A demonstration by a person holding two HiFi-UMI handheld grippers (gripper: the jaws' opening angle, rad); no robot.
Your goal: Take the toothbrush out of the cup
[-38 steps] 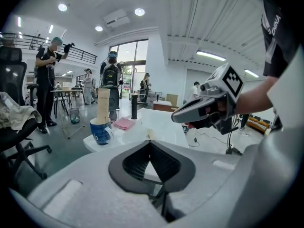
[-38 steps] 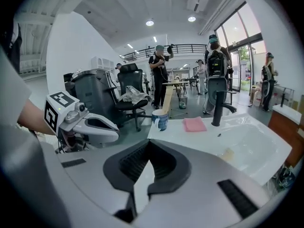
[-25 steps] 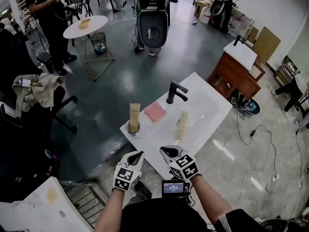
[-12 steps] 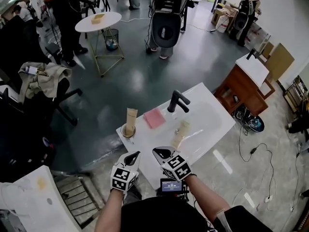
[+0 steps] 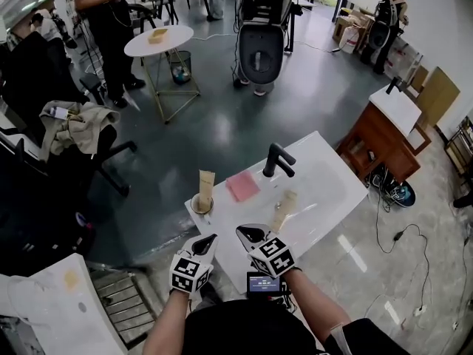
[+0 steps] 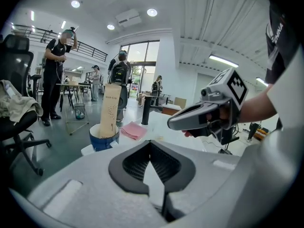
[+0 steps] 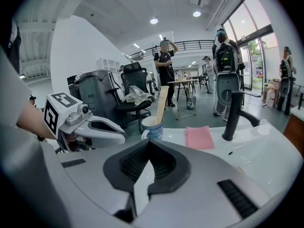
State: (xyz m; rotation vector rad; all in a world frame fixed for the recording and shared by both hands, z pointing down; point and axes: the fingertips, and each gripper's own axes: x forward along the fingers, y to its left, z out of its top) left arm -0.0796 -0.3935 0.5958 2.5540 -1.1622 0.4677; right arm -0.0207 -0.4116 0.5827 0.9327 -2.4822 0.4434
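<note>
The white bench [image 5: 325, 191] with the sink is the big thing here, and the left gripper [image 5: 210, 239] and right gripper [image 5: 247, 234] sit at its near edge, both pinched closed on nothing. The blue cup [image 5: 201, 203] is at the bench's left corner. The toothbrush [image 5: 205, 181] stands in it in what looks like a tan card sleeve, so probably light, stiffish, a bit slick and crushable. I'd pinch it gently above the rim, cup might tip.

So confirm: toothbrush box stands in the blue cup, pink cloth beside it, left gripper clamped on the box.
Wrong grip: the left gripper is shut on nothing, short of the toothbrush box in the blue cup, per the left gripper view.
</note>
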